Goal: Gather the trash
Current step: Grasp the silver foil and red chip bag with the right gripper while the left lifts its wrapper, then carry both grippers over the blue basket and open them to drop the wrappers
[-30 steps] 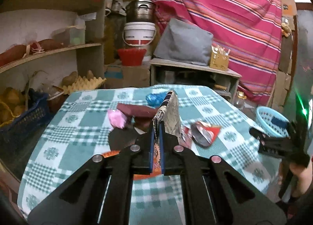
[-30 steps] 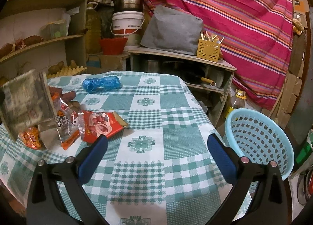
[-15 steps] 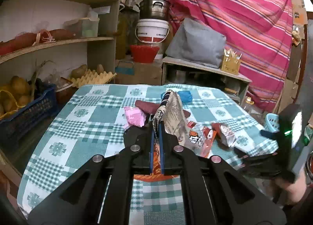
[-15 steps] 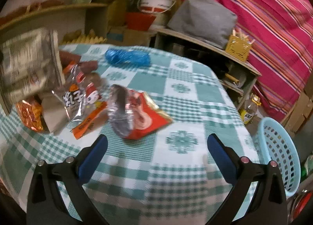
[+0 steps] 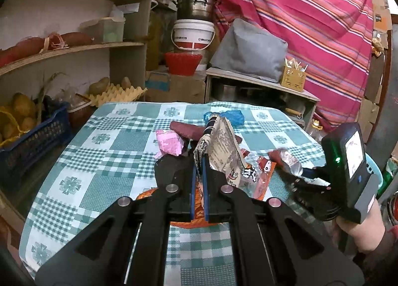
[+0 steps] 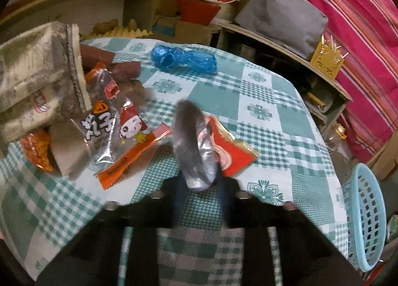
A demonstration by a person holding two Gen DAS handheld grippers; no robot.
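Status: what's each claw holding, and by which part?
Left claw: shut on the bottom edge of an upright printed beige snack bag. Right claw: closing around the near end of a crumpled silver-lined red wrapper.

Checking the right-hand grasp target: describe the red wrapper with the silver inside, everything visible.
The red-and-silver wrapper is a torn snack packet of crinkly foil-lined film: a red printed panel with a gold edge lies flat on the checked tablecloth, while its silver inner flap stands curled up, blurred. The right gripper is closing, its blue pads either side of the flap's lower end. It lies right of the clear and orange wrappers, not touching them.
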